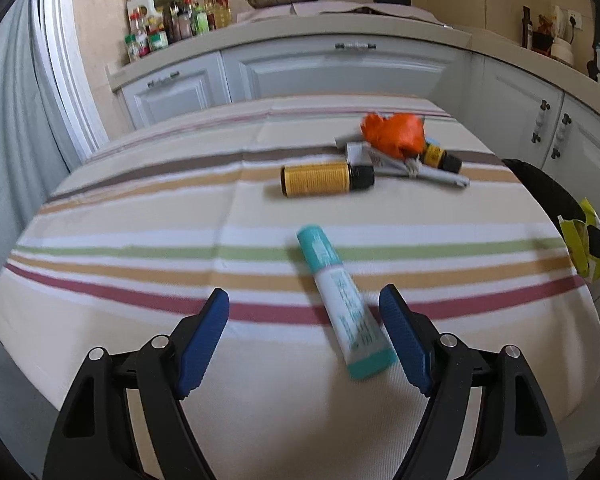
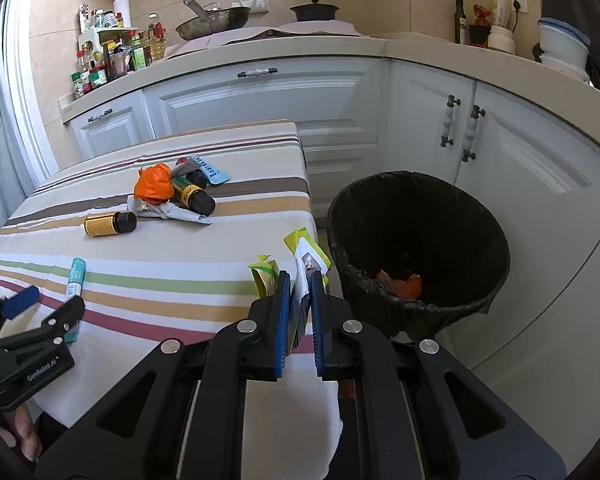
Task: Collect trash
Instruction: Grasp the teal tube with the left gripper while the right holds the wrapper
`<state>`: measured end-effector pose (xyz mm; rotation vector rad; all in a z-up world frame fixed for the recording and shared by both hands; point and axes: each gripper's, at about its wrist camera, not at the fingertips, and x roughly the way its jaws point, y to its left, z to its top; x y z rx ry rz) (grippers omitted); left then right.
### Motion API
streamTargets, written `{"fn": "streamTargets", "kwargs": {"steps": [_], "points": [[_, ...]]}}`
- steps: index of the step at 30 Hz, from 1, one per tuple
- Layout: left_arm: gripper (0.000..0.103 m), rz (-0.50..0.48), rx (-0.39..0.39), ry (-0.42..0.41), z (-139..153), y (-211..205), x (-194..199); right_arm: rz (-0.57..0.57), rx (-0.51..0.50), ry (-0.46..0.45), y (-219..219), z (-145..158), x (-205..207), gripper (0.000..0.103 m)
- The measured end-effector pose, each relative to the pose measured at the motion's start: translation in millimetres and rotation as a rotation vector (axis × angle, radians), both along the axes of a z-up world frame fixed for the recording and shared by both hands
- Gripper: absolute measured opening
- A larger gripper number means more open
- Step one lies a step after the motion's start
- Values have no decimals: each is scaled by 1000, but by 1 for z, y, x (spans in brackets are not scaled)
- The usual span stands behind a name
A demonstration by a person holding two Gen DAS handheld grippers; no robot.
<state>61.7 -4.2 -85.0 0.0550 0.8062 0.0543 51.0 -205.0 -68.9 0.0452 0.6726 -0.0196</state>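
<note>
Right wrist view shows my right gripper (image 2: pixel 300 280) pinching a yellow wrapper (image 2: pixel 308 254) at the table's (image 2: pixel 220 216) right edge beside the bin (image 2: pixel 416 248), needing a carry over its rim, while my left gripper (image 1: pixel 304 320) spreads around the teal tube (image 1: pixel 342 300).

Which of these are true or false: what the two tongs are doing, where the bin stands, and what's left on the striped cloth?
1. The right tongs grip a yellow-green wrapper. True.
2. The left tongs are clamped on the teal tube. False: they stand open around it.
3. The black bin sits on the table. False: it stands beside the table, by the cabinets.
4. An orange crumpled piece lies in the pile with a dark bottle. True.
</note>
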Motion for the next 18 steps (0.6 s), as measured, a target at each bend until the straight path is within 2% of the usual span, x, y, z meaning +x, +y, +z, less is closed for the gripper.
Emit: {"fn": "streamTargets", "kwargs": {"steps": [1, 4, 6, 7, 9, 10, 18], "points": [[74, 0, -22, -4, -1, 3, -2, 0, 1, 0, 0, 0, 0, 10], [62, -13, -32, -10, -1, 3, -6, 4, 0, -4, 1, -1, 0, 10], [47, -34, -34, -16, -1, 2, -9, 6, 0, -6, 2, -1, 0, 10], [44, -40, -35, -18, 0, 1, -10, 7, -1, -5, 2, -1, 0, 10], [26, -57, -33, -23, 0, -1, -12, 8, -3, -6, 3, -1, 1, 10], [22, -60, -27, -25, 1, -1, -13, 9, -4, -6, 3, -1, 1, 10], [20, -80, -56, -35, 5, 6, -12, 14, -12, -18, 9, 4, 1, 10]]}}
